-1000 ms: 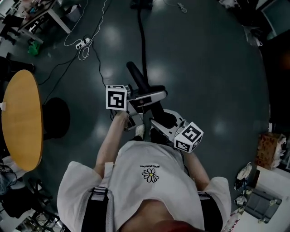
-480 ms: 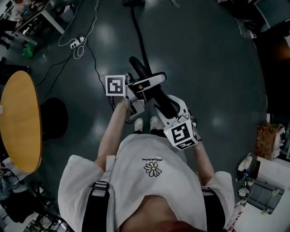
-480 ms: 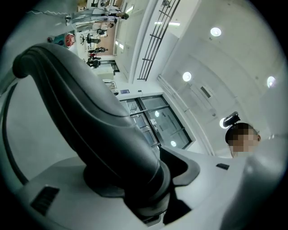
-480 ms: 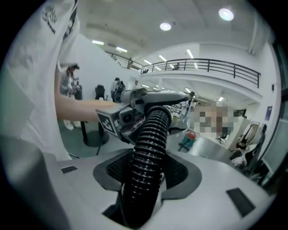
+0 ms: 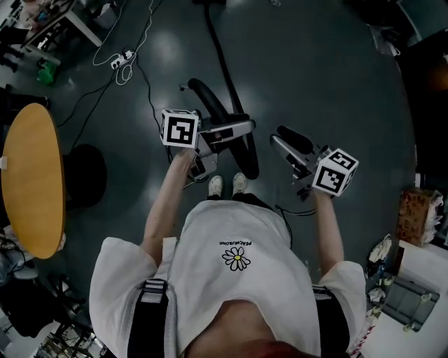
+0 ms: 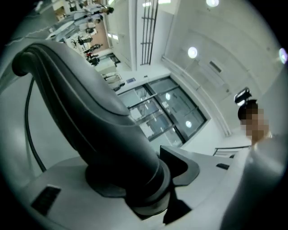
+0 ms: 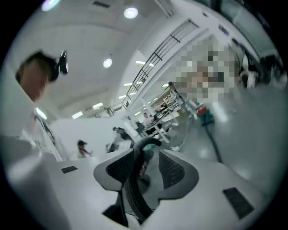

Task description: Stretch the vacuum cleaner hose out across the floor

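The vacuum cleaner's thin black hose (image 5: 218, 52) runs from the top of the head view down to a thick curved black tube (image 5: 210, 105). That tube reaches the person's shoes. My left gripper (image 5: 241, 129) is shut on this tube. In the left gripper view the dark tube (image 6: 103, 117) fills the gap between the jaws. My right gripper (image 5: 281, 140) hangs to the right of the tube, apart from it. Its jaws have just been opening. In the right gripper view a black ribbed strip (image 7: 135, 188) stands between the pads, by the left one, with a gap to the right pad (image 7: 173, 168).
A round wooden table (image 5: 35, 182) and a black round base (image 5: 84, 178) stand at the left. A white power strip with cables (image 5: 122, 66) lies at the upper left near desks (image 5: 63, 21). Boxes and clutter (image 5: 413, 231) line the right edge. Shoes (image 5: 227, 185) are below the tube.
My right gripper has come off the thick tube and swung out to the right. The left gripper has kept hold of the tube and shifted only a little.
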Tool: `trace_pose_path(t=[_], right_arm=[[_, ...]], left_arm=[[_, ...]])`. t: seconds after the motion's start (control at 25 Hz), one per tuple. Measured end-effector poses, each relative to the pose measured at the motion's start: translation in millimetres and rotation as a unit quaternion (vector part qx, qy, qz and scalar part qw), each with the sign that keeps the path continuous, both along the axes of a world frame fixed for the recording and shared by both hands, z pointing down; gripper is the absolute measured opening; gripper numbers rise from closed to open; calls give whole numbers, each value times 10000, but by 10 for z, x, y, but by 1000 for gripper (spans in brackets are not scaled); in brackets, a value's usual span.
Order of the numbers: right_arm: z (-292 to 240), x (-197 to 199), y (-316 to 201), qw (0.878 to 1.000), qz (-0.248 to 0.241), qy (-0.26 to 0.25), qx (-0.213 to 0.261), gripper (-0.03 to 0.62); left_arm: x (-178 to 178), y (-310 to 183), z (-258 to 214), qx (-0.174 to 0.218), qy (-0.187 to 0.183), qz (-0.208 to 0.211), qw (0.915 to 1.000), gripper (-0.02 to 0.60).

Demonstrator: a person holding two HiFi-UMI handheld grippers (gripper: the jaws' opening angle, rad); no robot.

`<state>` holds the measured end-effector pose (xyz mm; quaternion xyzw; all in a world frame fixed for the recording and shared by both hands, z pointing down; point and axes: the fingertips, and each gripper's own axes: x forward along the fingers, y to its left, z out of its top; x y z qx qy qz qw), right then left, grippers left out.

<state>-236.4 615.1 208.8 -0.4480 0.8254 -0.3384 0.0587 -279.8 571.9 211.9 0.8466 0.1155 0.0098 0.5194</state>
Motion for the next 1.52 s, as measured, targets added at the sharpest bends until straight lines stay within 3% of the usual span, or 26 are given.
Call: trace_pose_path(t=[0.08, 0.16, 0.2, 0.32, 0.4, 0.44, 0.56, 0.72, 0.88, 1.08, 1.24, 1.32, 1.44, 1.52], right_arm=[[50, -7, -247, 9873, -737, -1329, -471, 178], [182, -128, -534, 9555, -1215, -2443, -1123, 179], [297, -222, -664, 9398, -1377, -2748, -1495, 179], [638, -580, -920, 8976, -1851, -3078, -2556, 203], [708, -714, -1040, 8645, -1949, -3584, -2934, 218], [729, -734, -1104, 8546, -1893, -3787, -3005, 218], [826, -766, -1223, 8397, -1785, -4038, -3161, 218], [955, -809, -1176, 8159, -1905, -4172, -3519, 218], [1022, -824, -1170, 8069, -1723, -4163, -3820, 218], [1070, -771, -1165, 8146, -1169, -3884, -4146, 218], [1108, -787, -1199, 7988, -1082, -4188, -4181, 218], [1112, -809, -1208, 7974, -1075, -4280, -4115, 218], [1048, -795, -1227, 8072, -991, -4349, -3865, 218], [952, -806, -1273, 8226, -1011, -4311, -3568, 218]], left_arm=[[1, 359, 208, 523, -483, 460, 9964, 232], [7, 709, 291, 899, -669, 883, 9898, 232], [11, 868, 305, 1047, -696, 1085, 9861, 232], [-21, 1178, 282, 1323, -575, 1492, 9782, 232], [-109, 1226, 257, 1352, -405, 1610, 9768, 232], [-144, 1255, 267, 1370, -406, 1717, 9747, 232], [-147, 1402, 363, 1443, -577, 1969, 9680, 232], [-128, 1504, 428, 1407, -687, 1959, 9680, 232], [-114, 1529, 453, 1373, -812, 1963, 9675, 232], [-61, 1574, 437, 1350, -881, 1960, 9673, 232], [6, 1665, 397, 1352, -882, 1983, 9668, 232], [-1, 1662, 401, 1329, -883, 1956, 9676, 232], [11, 1636, 396, 1396, -829, 1845, 9693, 232], [16, 1572, 408, 1505, -704, 1600, 9730, 232]])
